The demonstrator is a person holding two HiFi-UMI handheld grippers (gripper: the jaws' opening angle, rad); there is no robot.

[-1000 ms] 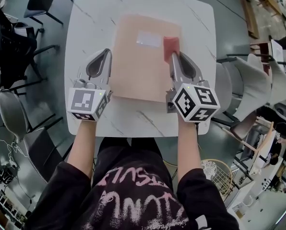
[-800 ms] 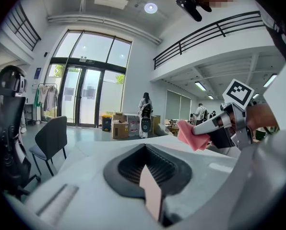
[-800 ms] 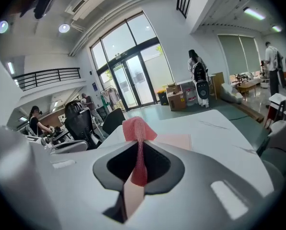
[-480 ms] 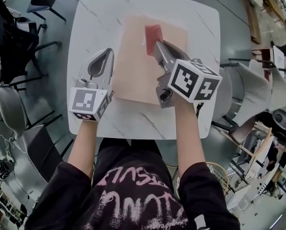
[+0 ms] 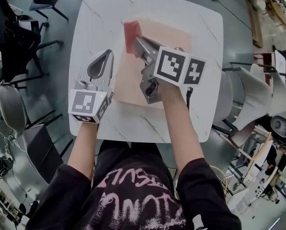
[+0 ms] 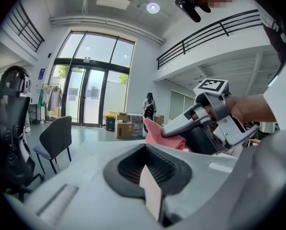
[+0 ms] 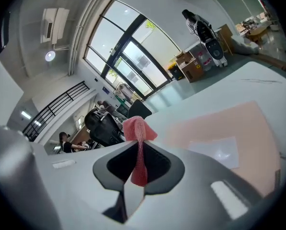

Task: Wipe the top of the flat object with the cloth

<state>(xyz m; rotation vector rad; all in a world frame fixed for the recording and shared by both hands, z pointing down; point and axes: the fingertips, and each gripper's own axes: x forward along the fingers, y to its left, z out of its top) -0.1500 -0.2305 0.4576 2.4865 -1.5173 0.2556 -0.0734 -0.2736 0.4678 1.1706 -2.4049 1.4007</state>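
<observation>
On the white bench [image 5: 196, 28], the left tongs [image 5: 104, 54] lie closed and empty just beside the flat object's [image 5: 131, 83] left edge. Farther off, the right tongs [image 5: 136, 41] clamp the red cloth [image 5: 131, 34] at its far-left corner, with most of its top lying rightward.

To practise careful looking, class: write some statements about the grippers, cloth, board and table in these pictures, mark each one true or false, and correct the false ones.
1. The right gripper is clamped on the red cloth. True.
2. The cloth is at the near right corner of the board. False: it is at the far left corner.
3. The board lies on a white table. True.
4. The left gripper also holds a cloth. False: its jaws are together and hold no cloth.
</observation>
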